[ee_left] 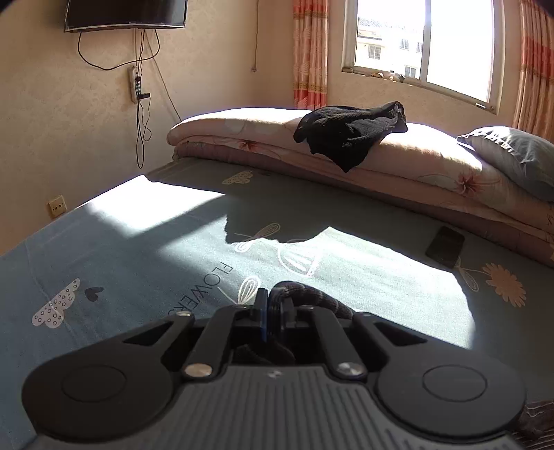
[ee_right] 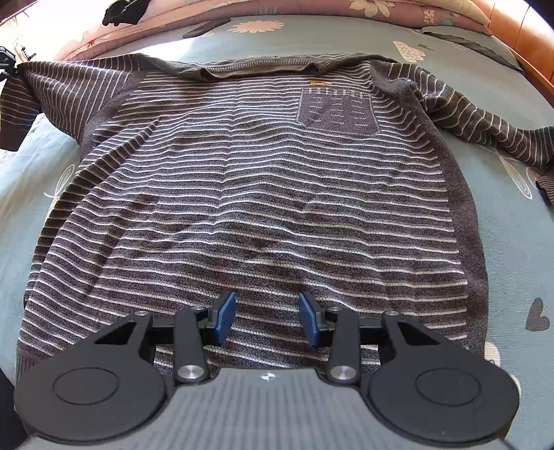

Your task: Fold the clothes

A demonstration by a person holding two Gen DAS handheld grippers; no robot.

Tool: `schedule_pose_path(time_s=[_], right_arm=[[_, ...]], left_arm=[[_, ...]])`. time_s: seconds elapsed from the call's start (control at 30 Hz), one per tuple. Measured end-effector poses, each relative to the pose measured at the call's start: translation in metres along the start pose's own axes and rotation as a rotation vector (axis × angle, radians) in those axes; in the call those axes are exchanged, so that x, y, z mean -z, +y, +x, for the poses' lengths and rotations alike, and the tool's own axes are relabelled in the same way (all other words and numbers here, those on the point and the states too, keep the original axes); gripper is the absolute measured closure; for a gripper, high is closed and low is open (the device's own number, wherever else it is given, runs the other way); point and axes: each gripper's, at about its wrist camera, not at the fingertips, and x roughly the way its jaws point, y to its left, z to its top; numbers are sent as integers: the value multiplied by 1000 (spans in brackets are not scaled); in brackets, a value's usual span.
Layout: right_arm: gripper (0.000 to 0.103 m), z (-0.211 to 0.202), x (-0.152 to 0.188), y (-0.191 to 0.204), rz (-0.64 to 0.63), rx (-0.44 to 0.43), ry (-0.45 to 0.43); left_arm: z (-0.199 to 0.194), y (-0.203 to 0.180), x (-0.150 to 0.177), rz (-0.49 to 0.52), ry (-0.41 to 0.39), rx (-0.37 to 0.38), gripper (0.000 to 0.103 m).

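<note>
A grey striped sweater (ee_right: 263,180) lies face up and spread flat on the bed (ee_right: 512,221), collar at 12 o'clock in the right wrist view, chest pocket (ee_right: 337,112) toward 1 o'clock. Its one sleeve (ee_right: 484,117) trails out to 3 o'clock on the sheet; the other sleeve (ee_right: 20,100) at 9 o'clock is lifted and hangs from a dark clamp at the frame's edge.

The right gripper (ee_right: 266,318) hangs over the sweater's lower hem at 6 o'clock, its jaws standing partly apart with nothing between the blue pads (ee_right: 223,316); whether the tips touch the knit cannot be told.

The left gripper (ee_left: 273,311) has its jaws closed tight on a bunched fold of the striped knit (ee_left: 311,297), which bulges out past the tips toward 1 o'clock. Ahead of it the bed sheet lies in sun and shadow. A phone (ee_left: 445,246) rests on the sheet at 3 o'clock, just beside a folded quilt (ee_left: 242,128). A black garment (ee_left: 349,133) is heaped on the quilt at 12 o'clock, and a pillow (ee_left: 516,155) leans on it at 2 o'clock. A window (ee_left: 426,45) is behind, and a screen (ee_left: 126,14) is on the wall at 11 o'clock.
</note>
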Motion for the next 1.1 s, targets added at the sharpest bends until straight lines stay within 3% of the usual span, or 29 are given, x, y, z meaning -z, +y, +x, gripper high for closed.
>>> schedule_pose_path(time_s=[0.1,0.2,0.4,0.47,0.57,0.7,0.87,1.0,1.1], right_arm=[[46,8,-1,6,-20,3,-3],[45,11,-5,15,-62,31,-12],[41,13,-11,17,-50,38,-13],[39,13,-11,18,-51,37,-14],[36,15,-11,19,-52,36,-16],[36,15,-11,21,-50,44,-18],[36,12,-9,23,-38,39,-23],[36,1,-9,29,-43,22,-39],[36,-20,-9,40,-66,8,-83]], left_arm=[[18,-10,-6,3,2,-11,99],[38,-23,-3,58,-1,-60,99],[84,-28,32,156,73,-152,98],[90,-23,39,162,94,-160,89],[92,-15,45,181,112,-174,87],[78,5,38,151,114,-183,74],[38,42,14,91,39,-251,72],[-2,65,5,73,34,-232,70],[-33,69,9,133,50,-192,64]])
